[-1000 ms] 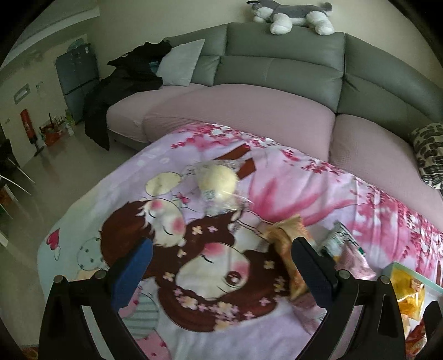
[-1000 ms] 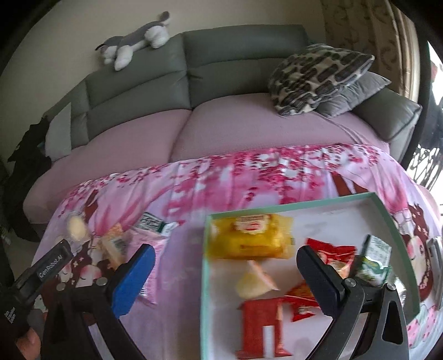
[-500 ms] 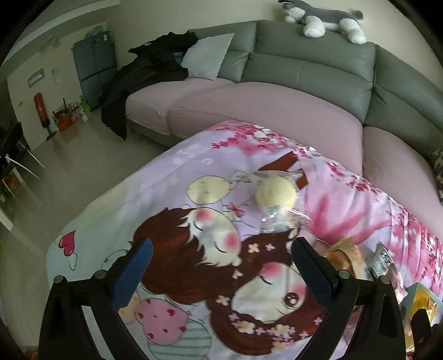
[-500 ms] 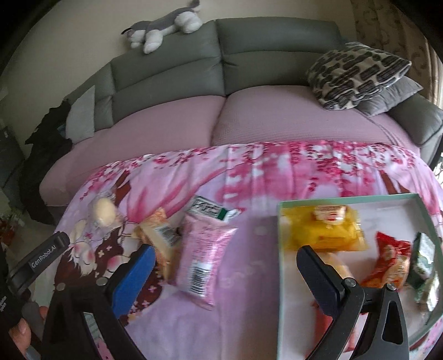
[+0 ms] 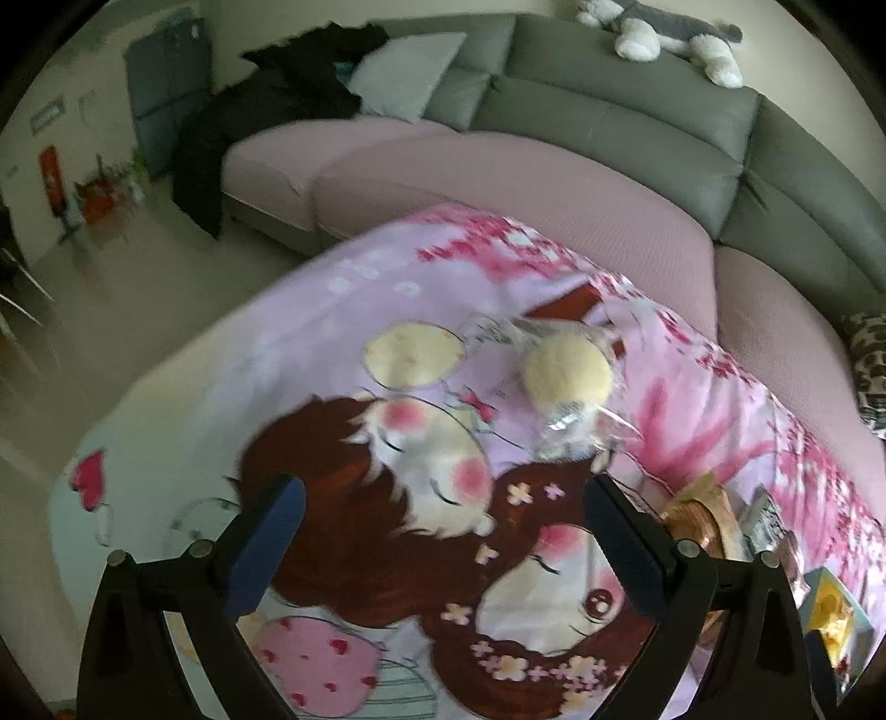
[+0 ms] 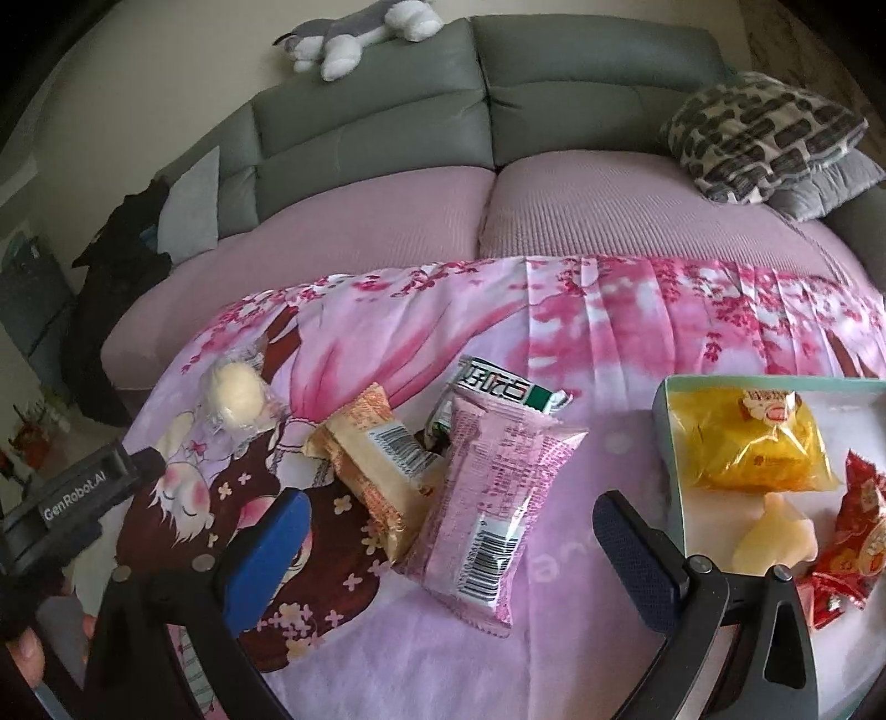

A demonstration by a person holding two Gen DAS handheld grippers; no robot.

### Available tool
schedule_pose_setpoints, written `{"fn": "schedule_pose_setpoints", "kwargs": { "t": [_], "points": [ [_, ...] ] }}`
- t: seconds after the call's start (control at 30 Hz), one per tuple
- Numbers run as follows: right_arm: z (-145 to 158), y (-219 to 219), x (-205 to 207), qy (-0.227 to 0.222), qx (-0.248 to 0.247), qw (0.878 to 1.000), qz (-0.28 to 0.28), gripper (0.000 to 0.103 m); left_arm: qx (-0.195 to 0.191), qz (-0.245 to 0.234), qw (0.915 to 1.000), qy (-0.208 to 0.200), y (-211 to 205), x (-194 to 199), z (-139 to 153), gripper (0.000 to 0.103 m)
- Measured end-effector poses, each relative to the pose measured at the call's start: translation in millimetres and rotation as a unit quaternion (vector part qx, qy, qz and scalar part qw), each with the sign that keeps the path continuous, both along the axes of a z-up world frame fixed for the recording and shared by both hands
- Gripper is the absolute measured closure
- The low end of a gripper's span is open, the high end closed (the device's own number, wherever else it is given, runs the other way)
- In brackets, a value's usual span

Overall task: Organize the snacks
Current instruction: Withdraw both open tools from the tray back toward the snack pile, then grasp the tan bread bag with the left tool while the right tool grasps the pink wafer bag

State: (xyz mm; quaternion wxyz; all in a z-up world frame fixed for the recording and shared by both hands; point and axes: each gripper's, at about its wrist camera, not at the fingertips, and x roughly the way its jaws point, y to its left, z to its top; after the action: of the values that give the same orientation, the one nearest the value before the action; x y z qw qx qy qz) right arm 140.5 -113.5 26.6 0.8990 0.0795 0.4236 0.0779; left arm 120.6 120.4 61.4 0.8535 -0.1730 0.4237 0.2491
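Note:
A round pale-yellow bun in clear wrap [image 5: 567,376] lies on the cartoon-print cloth, ahead and right of my open, empty left gripper [image 5: 443,520]; it also shows in the right wrist view [image 6: 238,396]. My open, empty right gripper [image 6: 448,531] hovers over a pink packet [image 6: 493,498]. Beside it lie an orange-beige packet [image 6: 376,459] and a green-white packet [image 6: 506,387]. A teal-rimmed tray [image 6: 662,410] at the right holds a yellow packet [image 6: 747,443], a pale piece [image 6: 775,537] and red packets [image 6: 853,526].
The cloth-covered table [image 6: 609,332] stands before a grey and pink sofa [image 6: 498,194] with a patterned cushion [image 6: 764,138] and a plush toy [image 6: 360,33]. The left gripper's body [image 6: 72,498] shows at the left of the right wrist view. Bare floor [image 5: 138,288] lies left.
My left gripper swung left, so the bun now sits right of its centre. My right gripper moved left from above the tray to above the pink packet.

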Motion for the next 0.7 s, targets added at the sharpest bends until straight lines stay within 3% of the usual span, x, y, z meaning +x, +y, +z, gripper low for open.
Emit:
{"fn": "schedule_pose_setpoints", "kwargs": {
  "t": [0.2,0.53,0.7],
  "points": [
    [-10,-12,8,0.007,0.018,0.999,-0.029,0.001,-0.051,-0.043,0.9978,-0.002,-18,19,-16,0.003],
    [-24,-20,12,0.023,0.034,0.998,-0.046,0.027,-0.149,-0.109,0.9828,-0.013,-50,49,-37,0.003],
    [-28,-29,13,0.032,0.042,0.997,-0.053,0.029,-0.164,-0.135,0.9771,-0.009,-67,60,-45,0.003]
  ]
}}
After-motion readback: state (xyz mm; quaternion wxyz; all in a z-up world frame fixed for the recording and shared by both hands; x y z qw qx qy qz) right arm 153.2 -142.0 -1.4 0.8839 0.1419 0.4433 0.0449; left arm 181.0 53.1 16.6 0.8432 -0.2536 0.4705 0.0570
